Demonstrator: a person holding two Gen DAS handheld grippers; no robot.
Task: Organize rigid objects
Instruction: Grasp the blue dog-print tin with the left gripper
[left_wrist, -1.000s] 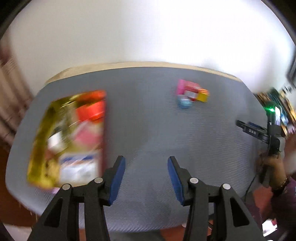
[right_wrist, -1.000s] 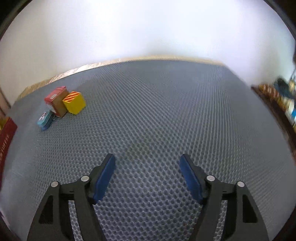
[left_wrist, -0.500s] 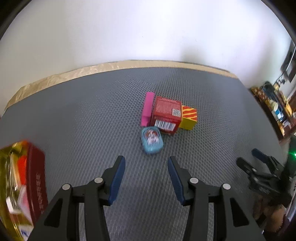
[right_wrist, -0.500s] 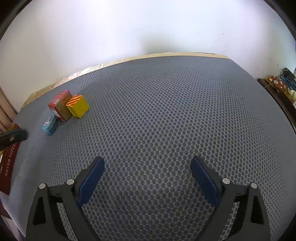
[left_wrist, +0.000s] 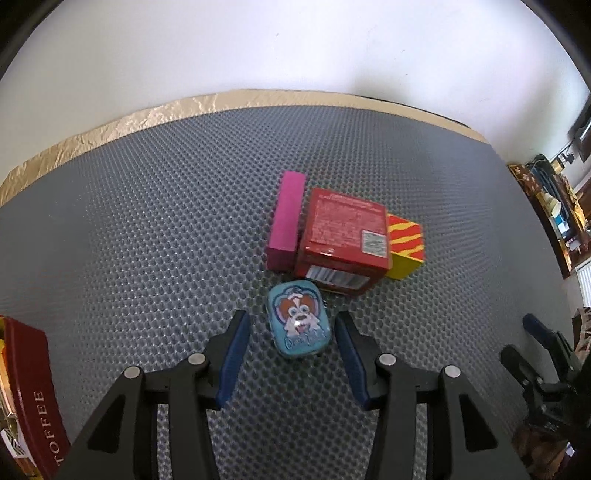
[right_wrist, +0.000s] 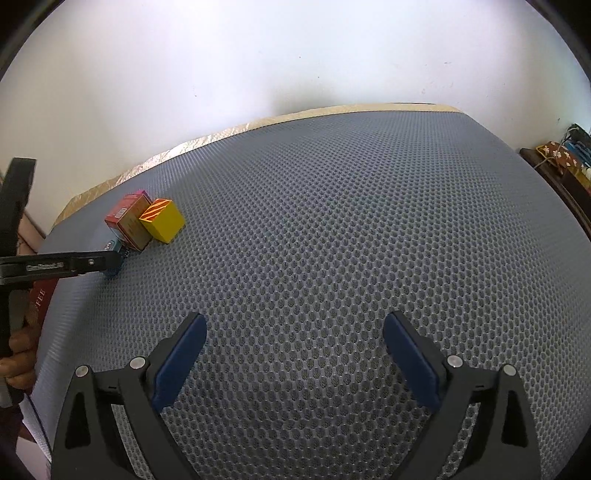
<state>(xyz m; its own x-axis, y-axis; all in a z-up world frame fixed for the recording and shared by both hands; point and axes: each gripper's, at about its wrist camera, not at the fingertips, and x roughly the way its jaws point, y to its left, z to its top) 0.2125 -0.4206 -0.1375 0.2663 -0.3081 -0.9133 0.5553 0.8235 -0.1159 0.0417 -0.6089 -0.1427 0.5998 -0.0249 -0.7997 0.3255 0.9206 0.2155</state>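
A small blue tin with a cartoon dog (left_wrist: 298, 318) lies on the grey mesh mat (left_wrist: 147, 229). My left gripper (left_wrist: 291, 328) is open, its blue pads either side of the tin, not touching it. Behind the tin stand a pink block (left_wrist: 286, 219), a red box (left_wrist: 343, 236) and a yellow striped cube (left_wrist: 405, 242), close together. My right gripper (right_wrist: 293, 334) is open and empty over bare mat. In the right wrist view the red box (right_wrist: 127, 219), the yellow cube (right_wrist: 164, 220) and the left gripper (right_wrist: 110, 260) show at far left.
A large red and gold toffee box (left_wrist: 29, 391) lies at the mat's left edge. A gold foil strip (left_wrist: 110, 127) borders the far edge by the white wall. Cluttered shelves (left_wrist: 554, 199) stand to the right. The right gripper (left_wrist: 535, 354) shows at lower right.
My left gripper has swung from the toffee box to the right and forward, and now straddles the blue tin. My right gripper has opened wider and pulled back.
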